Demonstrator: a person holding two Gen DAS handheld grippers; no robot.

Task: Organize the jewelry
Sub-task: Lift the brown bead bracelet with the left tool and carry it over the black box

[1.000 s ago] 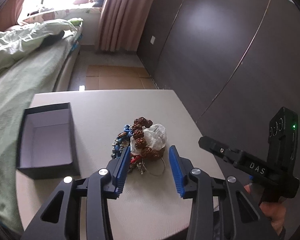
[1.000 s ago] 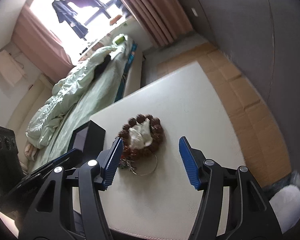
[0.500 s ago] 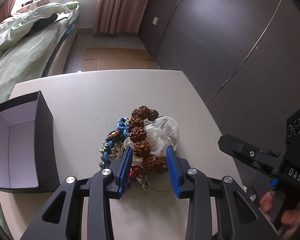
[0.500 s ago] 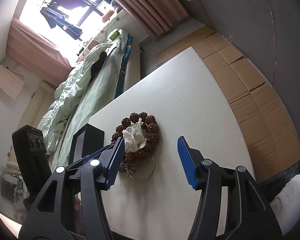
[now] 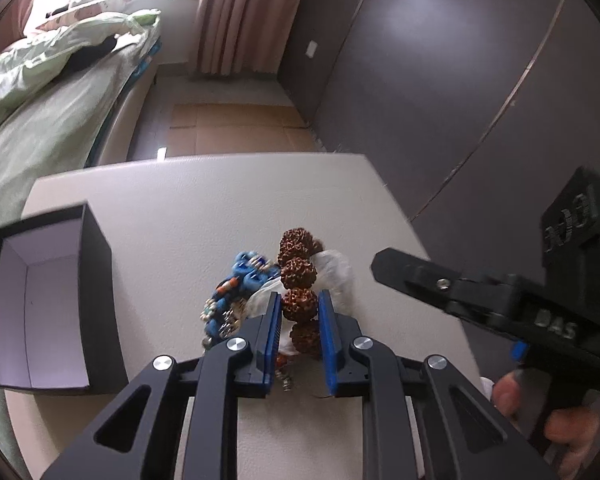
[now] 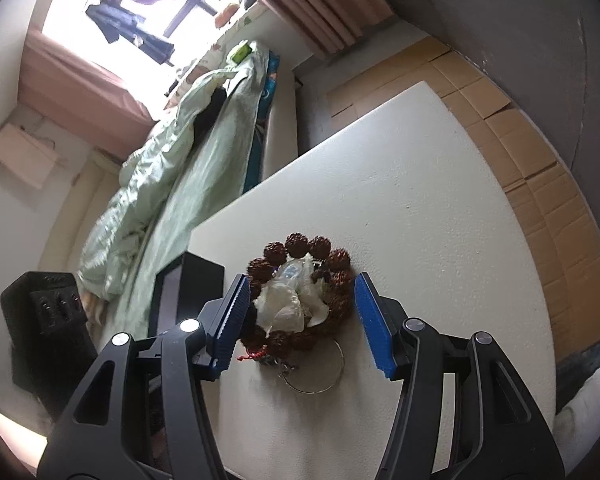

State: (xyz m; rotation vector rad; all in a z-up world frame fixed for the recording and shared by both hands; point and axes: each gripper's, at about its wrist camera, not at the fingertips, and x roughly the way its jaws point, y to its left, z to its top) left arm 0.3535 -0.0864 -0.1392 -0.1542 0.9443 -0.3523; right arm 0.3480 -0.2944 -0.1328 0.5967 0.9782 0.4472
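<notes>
— Brown seed-bead bracelet [image 5: 298, 280] location?
— On the white counter [image 5: 180, 208], beside the open black box [image 5: 96, 280].
— Left hand-held gripper [image 5: 299, 312]?
— Jaws closing, a bracelet bead between the blue pads, contact uncertain.
— Right hand-held gripper [image 6: 300, 312]?
— Jaws apart, straddling the bracelet, not touching

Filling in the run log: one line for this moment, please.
left claw: closing round brown bead bracelet | right claw: open above it | black box: empty

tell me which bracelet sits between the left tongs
The brown seed-bead bracelet, its knobbly beads between the closing left tongs; the blue bead bracelet lies outside them.
</notes>
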